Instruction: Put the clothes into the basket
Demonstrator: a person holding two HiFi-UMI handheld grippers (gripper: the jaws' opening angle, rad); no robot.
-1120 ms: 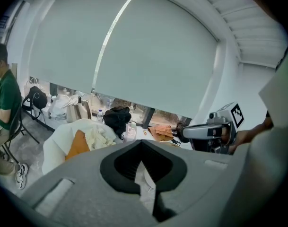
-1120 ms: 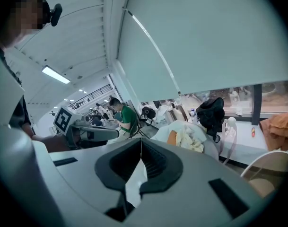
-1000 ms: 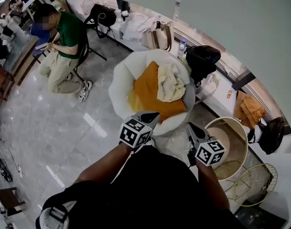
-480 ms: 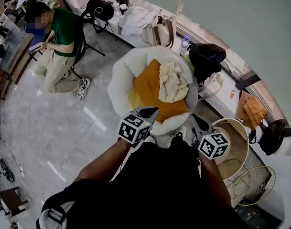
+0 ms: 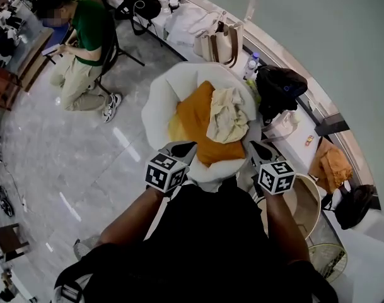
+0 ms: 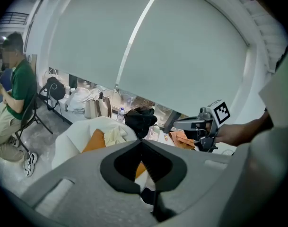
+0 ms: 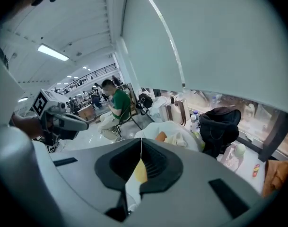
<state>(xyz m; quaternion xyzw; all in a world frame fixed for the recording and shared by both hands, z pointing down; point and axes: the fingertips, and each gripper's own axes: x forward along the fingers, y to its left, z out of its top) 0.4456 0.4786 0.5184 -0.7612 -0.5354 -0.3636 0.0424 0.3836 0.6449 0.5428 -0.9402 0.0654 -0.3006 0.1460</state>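
grey polished floor [image 5: 65, 160] spreads round a white chair [image 5: 155, 103], and everything else is placed from that chair. on its seat lie the clothes: an orange garment [image 5: 198, 120] with a cream garment [image 5: 228, 115] draped over its far-right part. neither is lifted yet.

over the past second the person has closed in. the chair sits nearer under the head camera than before, and both grippers have come forward and a little down. they now hang just at the chair's near rim, the left gripper [image 5: 182, 148] at its near-left and the right gripper [image 5: 260, 150] at its near-right. in each gripper view the two jaws meet at their tips with nothing between them, so both are closed and empty.

the basket [image 5: 305, 201] stands to the chair's near-right, with more of it hidden behind the right arm than a second ago. what shows of its inside holds no cloth.

i judge this to be the approach to the first pick. the jaws must part before either takes cloth, and the cream garment, lying on top, looks the easier first catch.
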